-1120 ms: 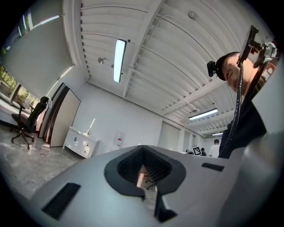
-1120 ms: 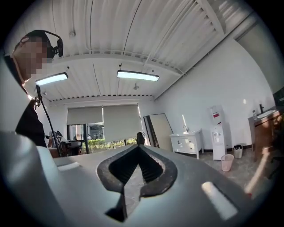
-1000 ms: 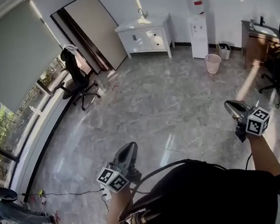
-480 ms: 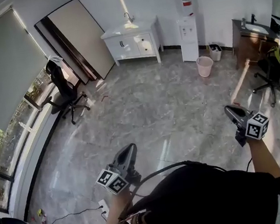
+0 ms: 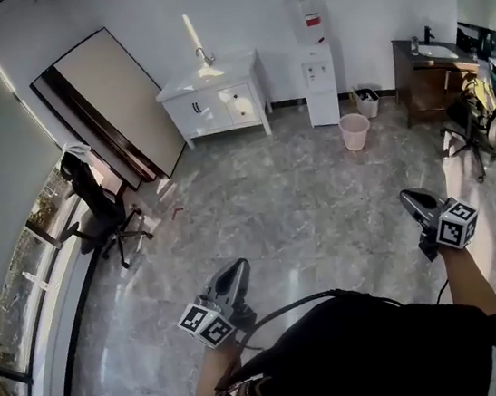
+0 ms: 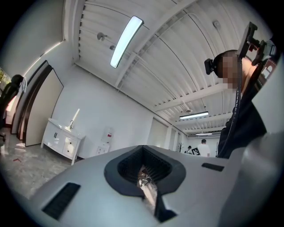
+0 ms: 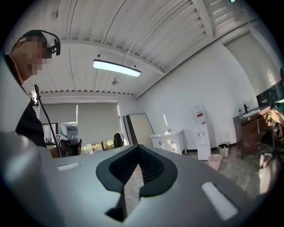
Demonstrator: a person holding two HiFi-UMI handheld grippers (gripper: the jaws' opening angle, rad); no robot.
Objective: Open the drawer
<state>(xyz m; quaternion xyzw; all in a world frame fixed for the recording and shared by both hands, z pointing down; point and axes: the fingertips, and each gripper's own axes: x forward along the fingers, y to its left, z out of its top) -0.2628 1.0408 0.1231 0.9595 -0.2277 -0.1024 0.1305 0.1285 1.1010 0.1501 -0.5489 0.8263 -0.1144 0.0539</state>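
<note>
Left gripper: the left gripper (image 5: 235,270) is held out over the floor. In its own view (image 6: 143,174) the jaws seem to be pressed together, with only a thin bright sliver along the seam and nothing held between them.
Right gripper: the right gripper (image 5: 411,198) is held out level. In its own view (image 7: 136,172) the jaws are closed on each other and empty.
Drawer: the small white drawer front with a dark knob (image 5: 240,99) is closed, flush with the cabinet face. It lies well apart from both sets of jaws, far ahead of their tips.
Cabinet: the white cabinet with a sink top and tap (image 5: 212,97) stands against the far wall. In the left gripper view it (image 6: 63,141) sits far beyond the jaws and off to their left. In the right gripper view it (image 7: 171,142) sits beyond the jaws and slightly to their right.
Right of the cabinet: a white water dispenser with a red label (image 5: 316,71) stands near it, and a pale pink waste bin (image 5: 354,131) stands on the floor nearer the jaws.
Left of the cabinet: a large beige board in a dark frame (image 5: 115,101) leans on the wall, with a black office chair (image 5: 97,215) nearby.
Floor: the grey marbled tile floor (image 5: 284,196) stretches between the jaws and the cabinet.
</note>
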